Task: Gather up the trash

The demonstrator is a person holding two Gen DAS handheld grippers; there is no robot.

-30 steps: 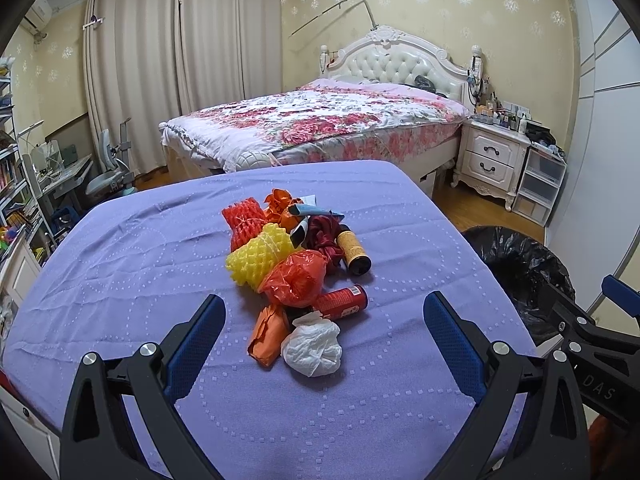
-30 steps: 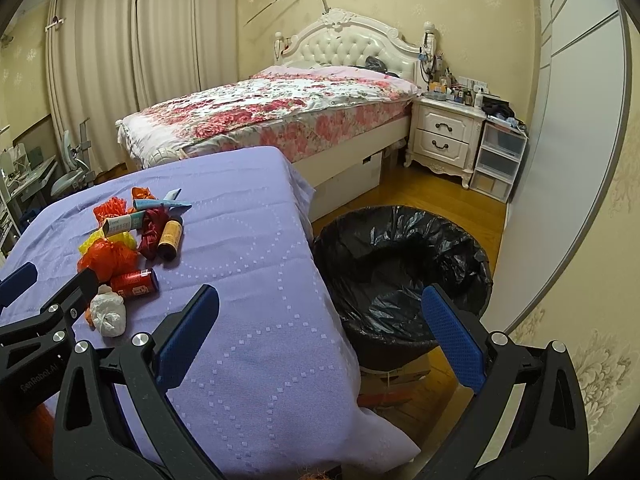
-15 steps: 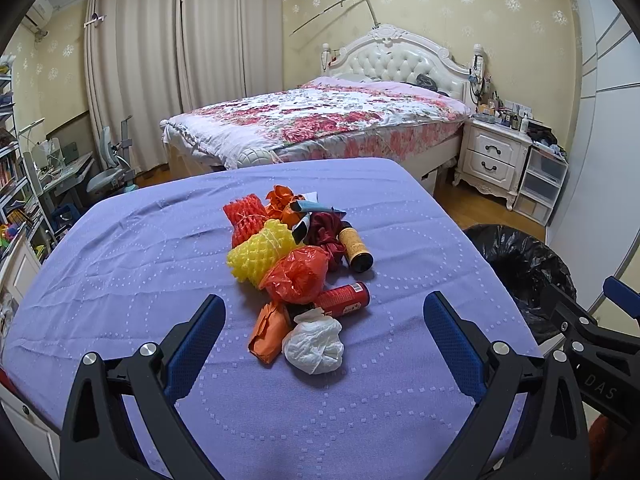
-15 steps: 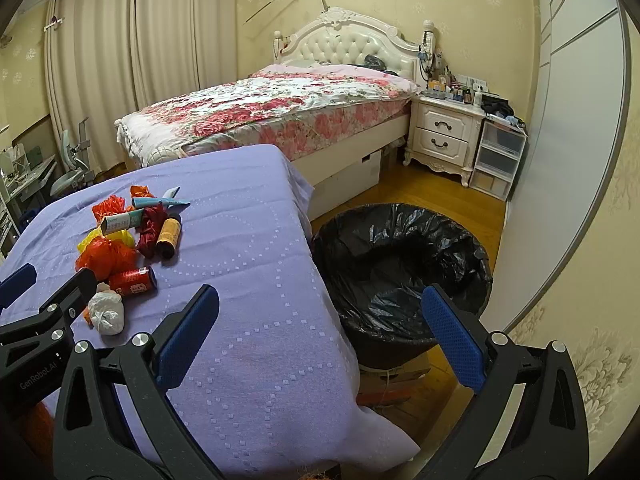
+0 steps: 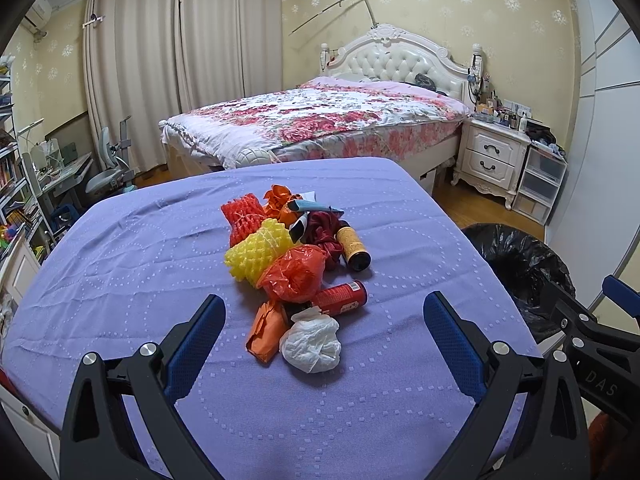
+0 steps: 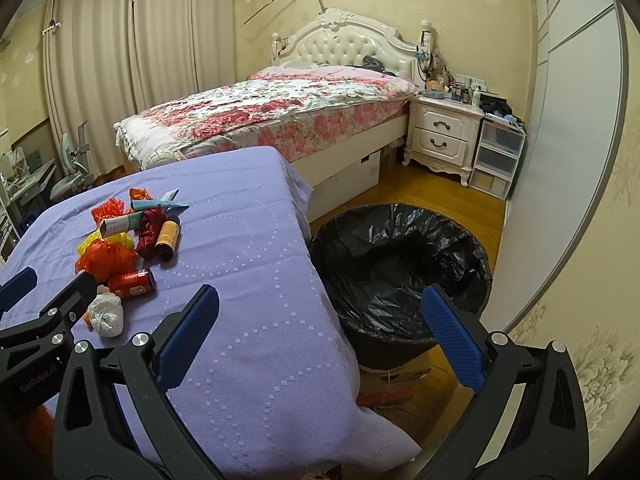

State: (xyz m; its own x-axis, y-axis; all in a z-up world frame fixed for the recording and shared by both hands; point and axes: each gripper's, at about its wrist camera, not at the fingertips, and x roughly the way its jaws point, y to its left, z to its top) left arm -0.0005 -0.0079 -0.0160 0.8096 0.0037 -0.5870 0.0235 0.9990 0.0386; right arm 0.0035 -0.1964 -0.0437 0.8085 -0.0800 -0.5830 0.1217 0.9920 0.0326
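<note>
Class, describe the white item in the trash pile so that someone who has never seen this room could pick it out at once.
Find the purple table in front of the bed; a trash pile lies in its middle. At the pile's near edge, next to an orange wrapper and a red can, lies the white bag. It is the pile's only white, crumpled piece.

Location: a home bedroom. Indicators: a bed (image 5: 320, 120) with floral bedding and tufted headboard (image 5: 400, 62), a white nightstand (image 5: 490, 158), closed floor-length curtains (image 5: 180, 60), patterned wallpaper (image 5: 460, 0).
</note>
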